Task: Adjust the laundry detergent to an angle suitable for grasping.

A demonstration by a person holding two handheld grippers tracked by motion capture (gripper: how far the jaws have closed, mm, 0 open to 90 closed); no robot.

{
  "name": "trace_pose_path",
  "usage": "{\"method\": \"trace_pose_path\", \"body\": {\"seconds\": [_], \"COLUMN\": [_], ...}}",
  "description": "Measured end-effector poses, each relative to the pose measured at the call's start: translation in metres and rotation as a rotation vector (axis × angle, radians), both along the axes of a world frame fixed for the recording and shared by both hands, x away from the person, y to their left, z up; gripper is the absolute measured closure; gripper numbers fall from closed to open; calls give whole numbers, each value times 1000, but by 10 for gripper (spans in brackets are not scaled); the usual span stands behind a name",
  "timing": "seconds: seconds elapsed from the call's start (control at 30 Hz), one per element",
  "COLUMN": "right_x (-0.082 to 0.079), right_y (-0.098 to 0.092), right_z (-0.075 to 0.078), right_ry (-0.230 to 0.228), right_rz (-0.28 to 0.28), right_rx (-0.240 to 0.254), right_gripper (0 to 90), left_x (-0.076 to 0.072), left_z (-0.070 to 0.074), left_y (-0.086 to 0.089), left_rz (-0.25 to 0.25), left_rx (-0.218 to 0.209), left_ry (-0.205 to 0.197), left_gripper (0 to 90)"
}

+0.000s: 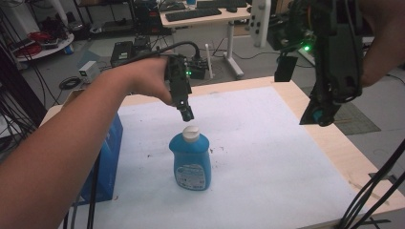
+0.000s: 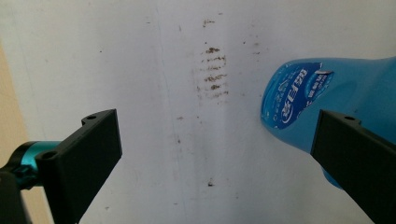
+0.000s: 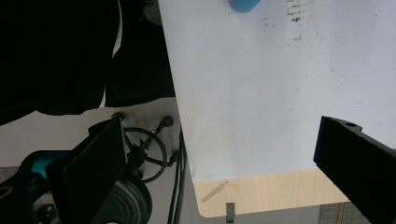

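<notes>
**Tongs poised above an upright detergent bottle**

Left gripper hangs nose-down just over the white cap of a translucent blue plastic detergent bottle, likely lining up for a grasp from above. Bottle stands upright near the middle of the white sheet that covers the pale wooden table; shoulders rounded, body flattish, a glossy printed label on its front. A blue cardboard box stands at the sheet's left edge, partly behind the forearm. Right gripper is held high at the right side, well apart from the bottle, seemingly waiting its turn.

Left gripper view: two black blocky jaws stand wide with nothing between them except the bare, brown-smudged sheet. Bottle lies beside the right-hand jaw, not inside the gap, so the aim looks off to one side.

Right gripper view: jaws wide and empty. Below them lie the sheet, the table's rounded wooden corner, and dark cables on the floor past the edge. A sliver of blue bottle sits at the top margin.
</notes>
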State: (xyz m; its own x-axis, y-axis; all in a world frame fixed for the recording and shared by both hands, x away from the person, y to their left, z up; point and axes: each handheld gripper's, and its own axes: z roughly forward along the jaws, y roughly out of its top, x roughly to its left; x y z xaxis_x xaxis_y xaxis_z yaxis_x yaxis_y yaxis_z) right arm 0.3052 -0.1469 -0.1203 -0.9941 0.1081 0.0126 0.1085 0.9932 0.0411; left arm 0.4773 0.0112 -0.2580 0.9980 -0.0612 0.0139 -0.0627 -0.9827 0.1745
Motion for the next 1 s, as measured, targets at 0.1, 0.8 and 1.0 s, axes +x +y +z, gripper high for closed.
{"method": "trace_pose_path", "body": {"seconds": [0.1, 0.8, 1.0], "right_x": [1, 4, 4], "right_y": [1, 6, 5], "right_z": [1, -5, -3], "right_ry": [-1, -2, 5], "right_rz": [9, 23, 25], "right_rx": [4, 3, 3], "right_gripper": [16, 16, 16], "left_x": [0, 1, 1], "left_z": [1, 1, 1], "left_y": [0, 8, 8], "left_rz": [1, 18, 17], "left_rx": [-4, 4, -7], "left_ry": [2, -1, 0], "left_gripper": [18, 18, 18]}}
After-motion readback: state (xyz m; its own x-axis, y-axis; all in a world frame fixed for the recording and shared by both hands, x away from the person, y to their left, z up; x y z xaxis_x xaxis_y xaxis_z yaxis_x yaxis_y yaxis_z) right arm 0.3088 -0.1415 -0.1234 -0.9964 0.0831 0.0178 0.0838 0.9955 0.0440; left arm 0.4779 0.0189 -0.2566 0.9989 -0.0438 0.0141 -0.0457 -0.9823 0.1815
